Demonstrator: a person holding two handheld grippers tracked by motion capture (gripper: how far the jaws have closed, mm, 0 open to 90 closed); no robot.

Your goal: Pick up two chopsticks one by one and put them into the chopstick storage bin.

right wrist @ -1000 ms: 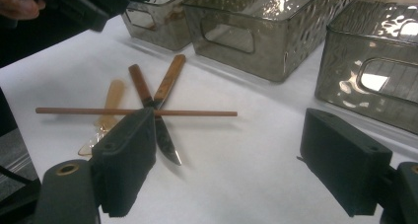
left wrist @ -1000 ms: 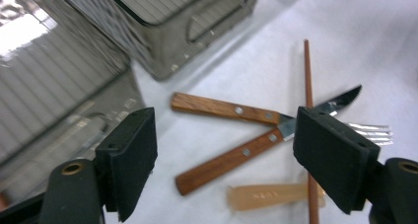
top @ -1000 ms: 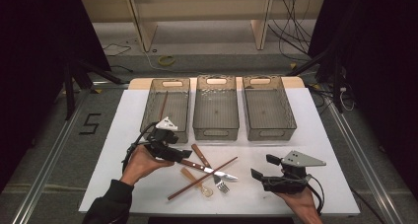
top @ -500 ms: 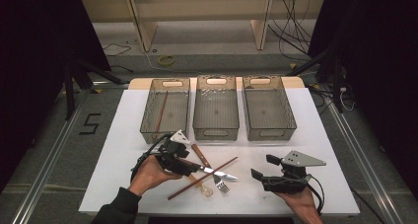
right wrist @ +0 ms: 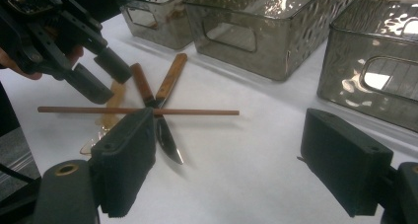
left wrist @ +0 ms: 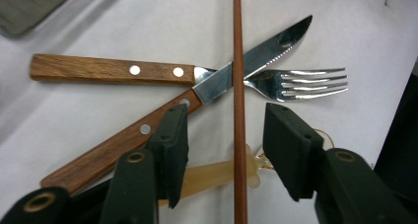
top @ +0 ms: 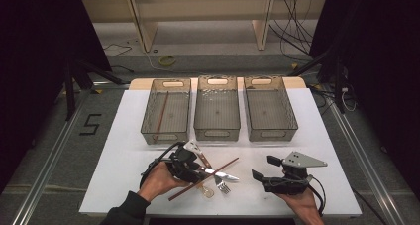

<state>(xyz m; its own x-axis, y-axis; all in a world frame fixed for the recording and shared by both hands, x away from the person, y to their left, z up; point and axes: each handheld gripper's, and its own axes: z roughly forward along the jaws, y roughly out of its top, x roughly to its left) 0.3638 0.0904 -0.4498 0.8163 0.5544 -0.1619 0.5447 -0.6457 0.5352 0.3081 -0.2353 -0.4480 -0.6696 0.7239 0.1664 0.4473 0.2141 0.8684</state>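
Note:
A brown chopstick lies across a wooden-handled knife and a fork on the white table. An amber plastic spoon lies under them. My left gripper is lowered over this pile. In the left gripper view the chopstick runs up between the jaws of my left gripper. The jaws have just been closing, and their pads stand clear of the chopstick on both sides. My right gripper rests at the front right, with its jaws wide open on nothing.
Three clear grey bins stand in a row behind the cutlery: left bin, middle bin, right bin. A second chopstick lies in the left bin. The table's front edge is close to both hands.
My left gripper has moved right and down from the left bin's front onto the cutlery pile, and its jaws have narrowed. The right gripper has stayed put.

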